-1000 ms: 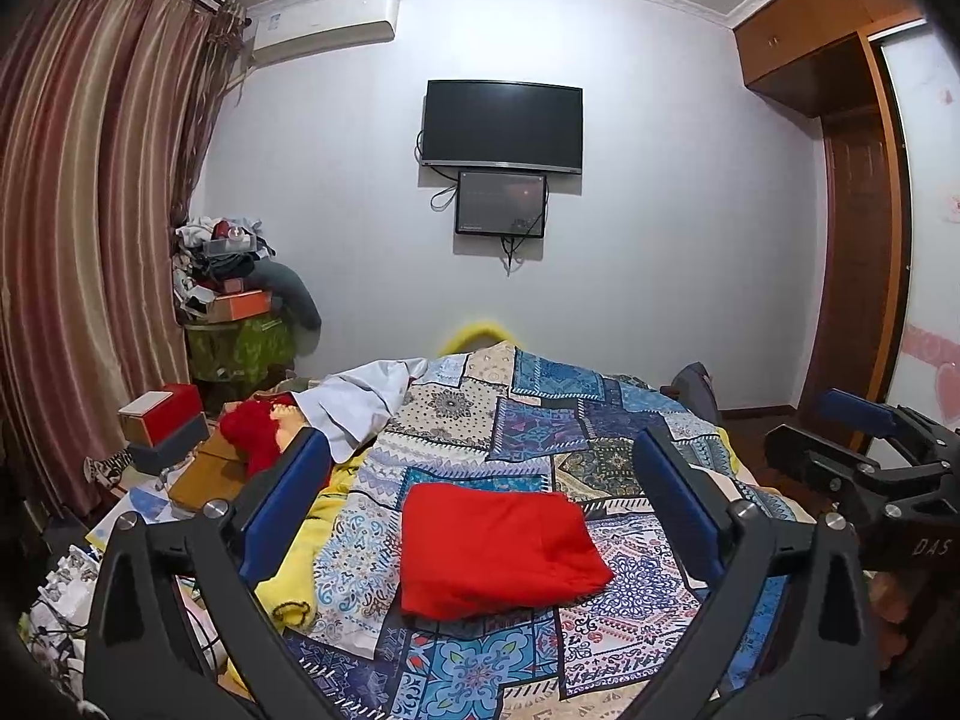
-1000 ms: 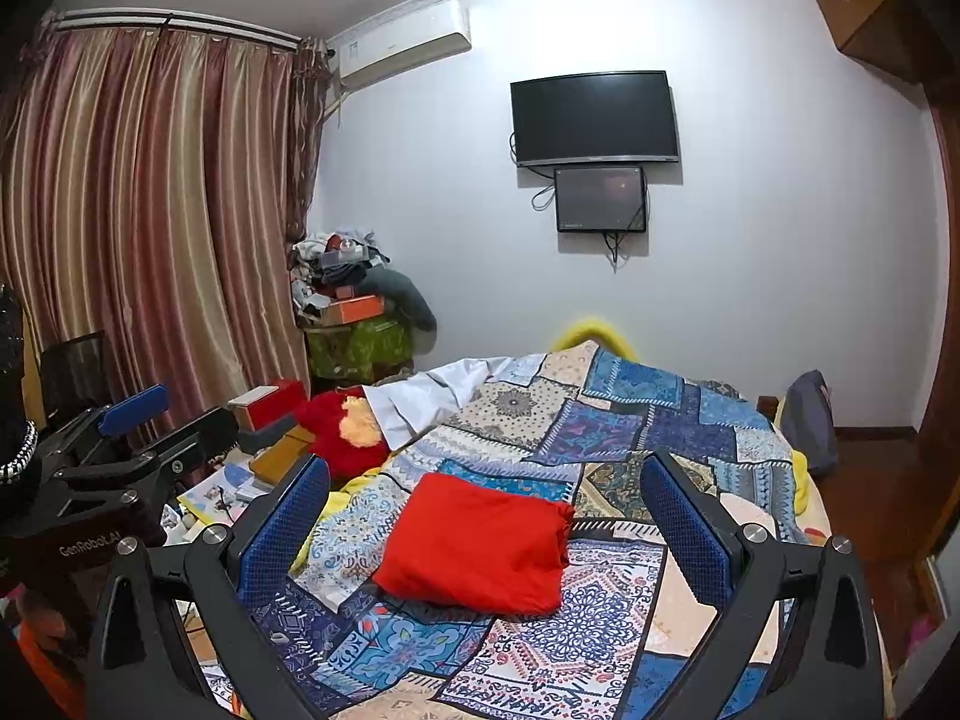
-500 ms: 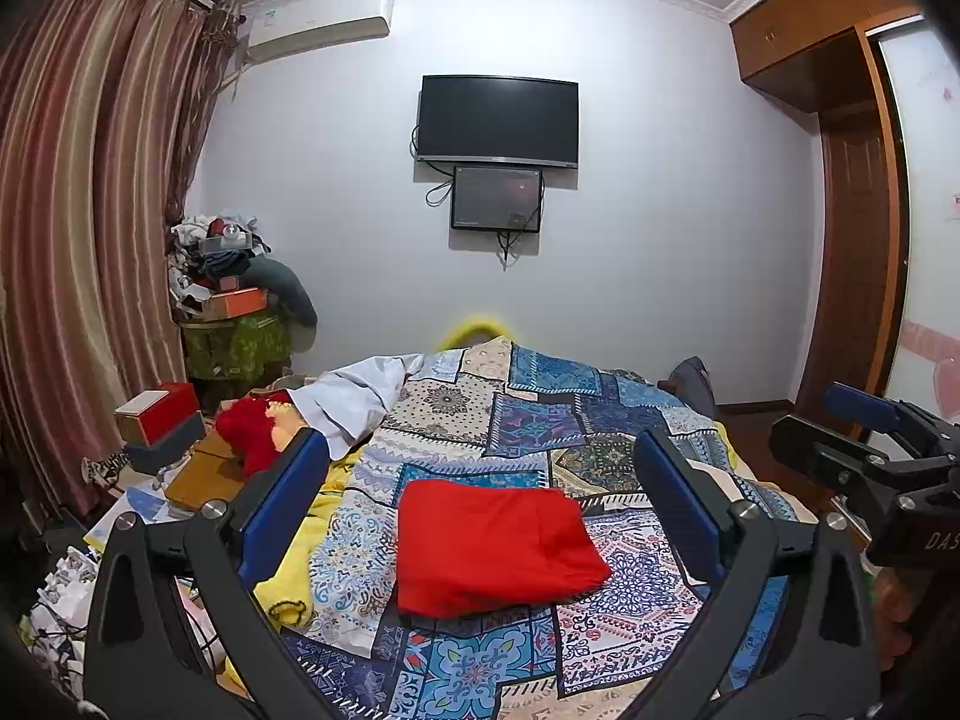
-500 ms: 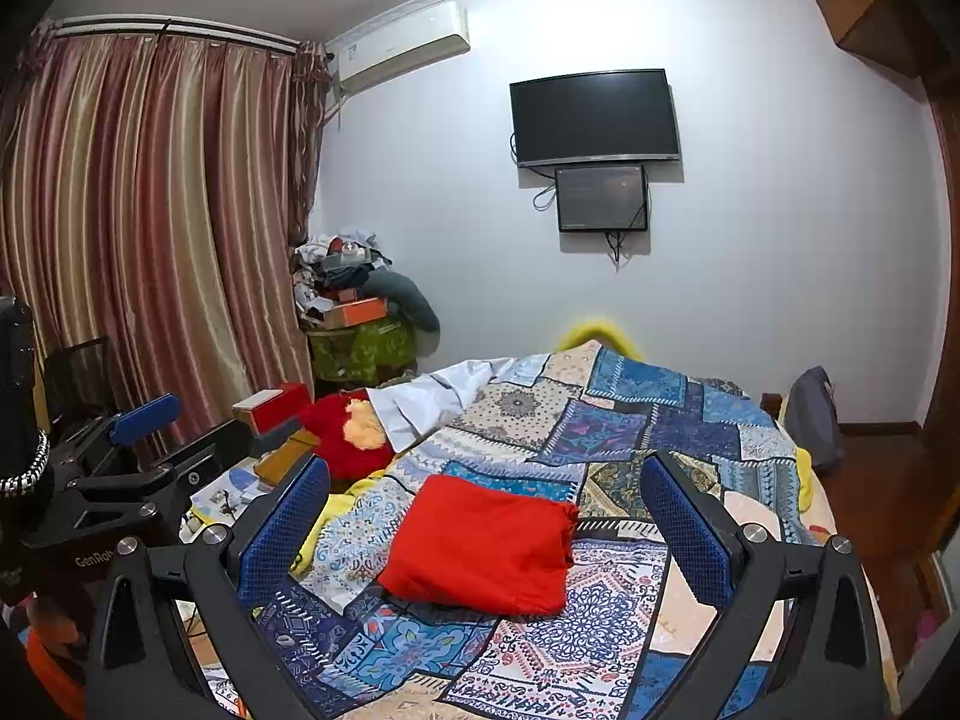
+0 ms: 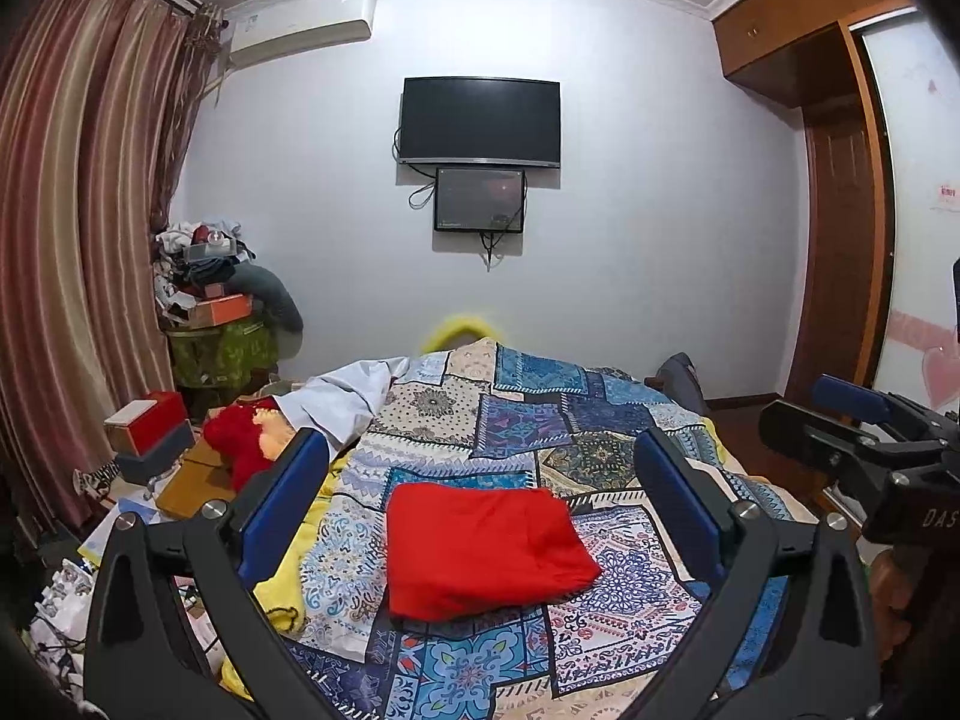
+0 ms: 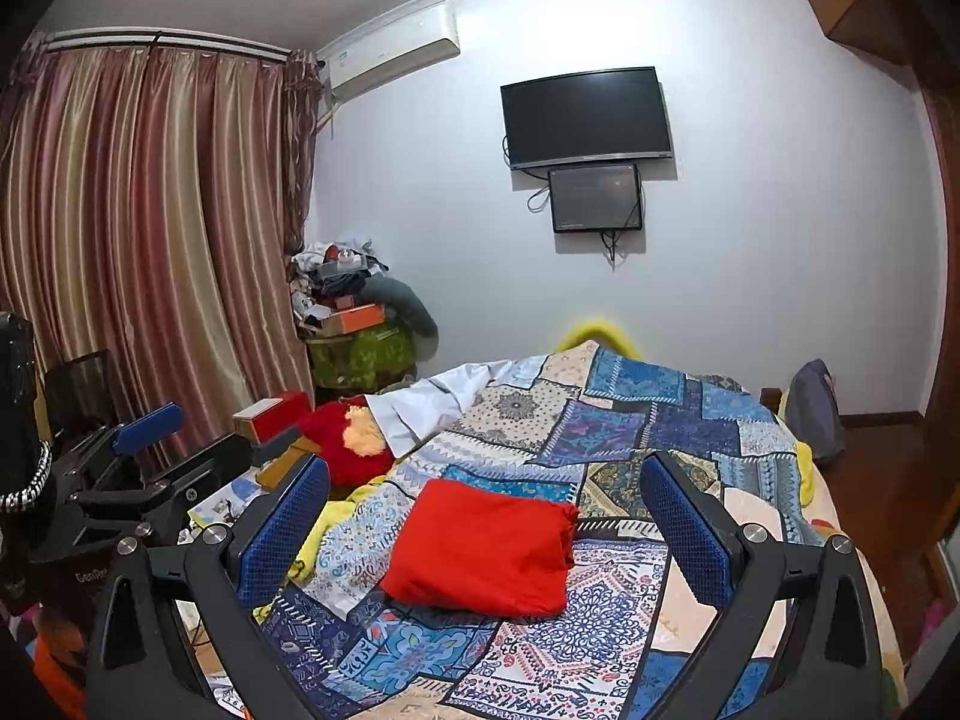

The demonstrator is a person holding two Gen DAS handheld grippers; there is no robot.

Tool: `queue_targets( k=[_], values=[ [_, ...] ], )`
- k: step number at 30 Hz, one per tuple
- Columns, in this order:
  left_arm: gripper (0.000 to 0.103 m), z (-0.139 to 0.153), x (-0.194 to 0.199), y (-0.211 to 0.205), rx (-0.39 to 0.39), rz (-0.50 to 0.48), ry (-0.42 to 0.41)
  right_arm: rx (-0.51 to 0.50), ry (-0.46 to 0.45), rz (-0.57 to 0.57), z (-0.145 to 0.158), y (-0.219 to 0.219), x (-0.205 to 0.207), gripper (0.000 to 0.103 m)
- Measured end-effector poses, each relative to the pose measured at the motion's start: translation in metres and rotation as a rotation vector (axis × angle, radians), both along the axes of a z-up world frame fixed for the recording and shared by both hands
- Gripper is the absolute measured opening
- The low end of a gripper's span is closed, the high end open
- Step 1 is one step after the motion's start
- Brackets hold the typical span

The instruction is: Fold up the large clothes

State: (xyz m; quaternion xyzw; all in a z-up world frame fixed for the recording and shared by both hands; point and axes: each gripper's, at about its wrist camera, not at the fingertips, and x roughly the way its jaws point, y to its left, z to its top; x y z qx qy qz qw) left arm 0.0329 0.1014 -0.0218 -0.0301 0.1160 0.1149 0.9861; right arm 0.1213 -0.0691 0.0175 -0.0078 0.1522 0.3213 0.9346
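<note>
Red knit garment (image 5: 486, 546), folded into a compact rectangle, lies on the patchwork quilt (image 5: 600, 438) near the middle of the bed, well apart from both grippers. Left gripper (image 5: 480, 498): jaws spread wide, nothing held, raised above the near end of the bed. Right gripper (image 6: 486, 504): likewise spread wide with nothing between its blue pads (image 6: 684, 528). Each gripper also appears at the edge of the other's view.

Handling (judged): the garment looks soft, thick and light; it should drape and sag when lifted and offers no stiff edge. Its layered fold on the right side, visible in the right wrist view, seems the soundest place to pinch, taking all layers together; 2 grips at opposite corners would keep the rectangle from unrolling. The folding appears essentially complete.

Containers: a red and white box (image 5: 147, 429) sits on a grey box beside the bed at left, contents hidden. An orange box (image 5: 219, 309) rests in a heap of clothes (image 5: 204, 258) in the far corner, also shut or unreadable.
</note>
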Motion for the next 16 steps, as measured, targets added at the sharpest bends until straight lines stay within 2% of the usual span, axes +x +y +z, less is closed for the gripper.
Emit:
queue_targets(
  k=[16],
  values=[
    [0.102,-0.0008,-0.0016,0.0021,-0.008,-0.02,-0.001,0.005,0.008,-0.013,-0.001,0.0019,-0.0011,0.103]
  ],
)
